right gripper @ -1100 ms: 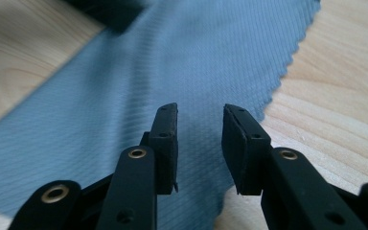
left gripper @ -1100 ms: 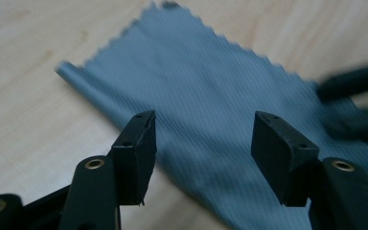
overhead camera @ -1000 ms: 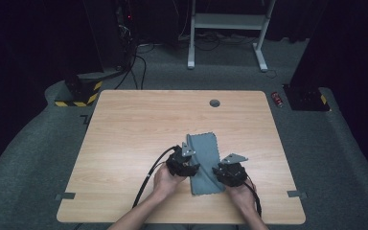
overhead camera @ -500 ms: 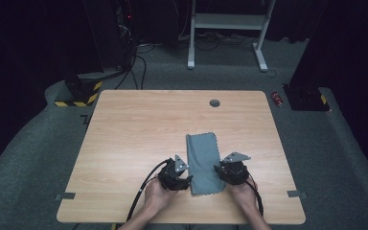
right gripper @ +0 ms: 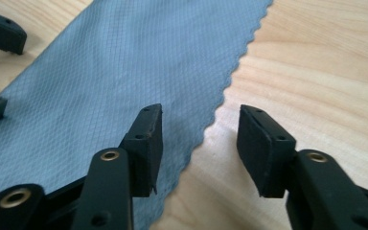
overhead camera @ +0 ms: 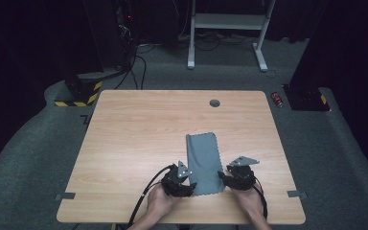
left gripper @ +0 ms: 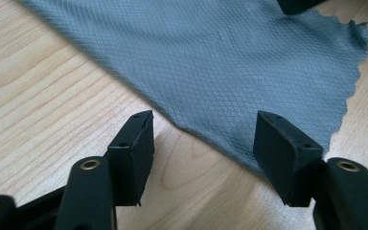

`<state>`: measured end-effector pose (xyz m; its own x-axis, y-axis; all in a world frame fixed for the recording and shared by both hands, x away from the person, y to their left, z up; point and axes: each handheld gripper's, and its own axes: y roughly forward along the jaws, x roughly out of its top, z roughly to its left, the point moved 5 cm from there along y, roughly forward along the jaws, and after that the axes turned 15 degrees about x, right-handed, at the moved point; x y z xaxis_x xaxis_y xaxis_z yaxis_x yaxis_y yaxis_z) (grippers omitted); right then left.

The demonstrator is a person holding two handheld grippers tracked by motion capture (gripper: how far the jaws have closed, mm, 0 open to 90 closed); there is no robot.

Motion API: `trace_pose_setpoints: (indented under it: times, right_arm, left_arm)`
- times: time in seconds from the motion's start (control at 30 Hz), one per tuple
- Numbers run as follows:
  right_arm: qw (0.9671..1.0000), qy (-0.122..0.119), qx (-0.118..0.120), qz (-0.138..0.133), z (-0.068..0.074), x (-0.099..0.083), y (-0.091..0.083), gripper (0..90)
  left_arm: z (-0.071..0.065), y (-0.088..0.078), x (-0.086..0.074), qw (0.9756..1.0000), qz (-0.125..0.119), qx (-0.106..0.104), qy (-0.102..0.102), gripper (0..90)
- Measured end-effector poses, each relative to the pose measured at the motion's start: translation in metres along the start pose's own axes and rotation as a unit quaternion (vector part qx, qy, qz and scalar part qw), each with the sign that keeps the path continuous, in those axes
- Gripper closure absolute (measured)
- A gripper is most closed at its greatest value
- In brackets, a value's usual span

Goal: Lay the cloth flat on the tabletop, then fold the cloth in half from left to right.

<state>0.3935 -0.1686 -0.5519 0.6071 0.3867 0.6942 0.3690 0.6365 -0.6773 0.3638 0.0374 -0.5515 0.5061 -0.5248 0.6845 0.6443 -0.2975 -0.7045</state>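
Grey waffle-weave cloth (overhead camera: 203,163) with zigzag-cut edges lies flat in a folded strip on the near wooden table (overhead camera: 139,129). My left gripper (overhead camera: 188,183) and right gripper (overhead camera: 224,175) flank its near end, jaws apart; the right's have just been opening over its edge.

No legible text, label, brand, number or sign appears on any surface; the yellow-and-black hazard striping (overhead camera: 74,99) on a floor base beyond the bench (overhead camera: 124,120) carries no wording.
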Motion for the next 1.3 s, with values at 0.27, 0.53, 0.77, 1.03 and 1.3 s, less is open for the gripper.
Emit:
trace_pose_setpoints:
  times: [0.27,0.53,0.77,1.03,1.3]
  right_arm:
    - [0.9999,0.000,0.013,-0.008,0.010,-0.007,-0.002,48.8]
    - [0.9998,-0.013,0.014,0.001,0.018,-0.006,0.002,49.0]
    - [0.9996,-0.021,0.020,0.006,0.031,-0.004,0.008,49.6]
    - [0.9986,-0.047,0.025,0.009,0.043,-0.004,0.014,50.1]
    - [0.9982,-0.056,0.016,0.010,0.053,-0.005,0.018,50.1]
  left_arm:
    - [0.001,-0.001,-0.003,0.9999,-0.013,-0.002,-0.004,42.0]
    - [0.004,-0.003,-0.007,0.9998,-0.019,-0.002,-0.005,44.0]
    - [0.013,-0.007,-0.013,0.9998,-0.021,0.000,-0.008,46.1]
    - [0.019,-0.012,-0.024,0.9991,-0.036,0.006,-0.022,47.8]
    - [0.024,-0.018,-0.033,0.9986,-0.045,0.007,-0.027,48.0]
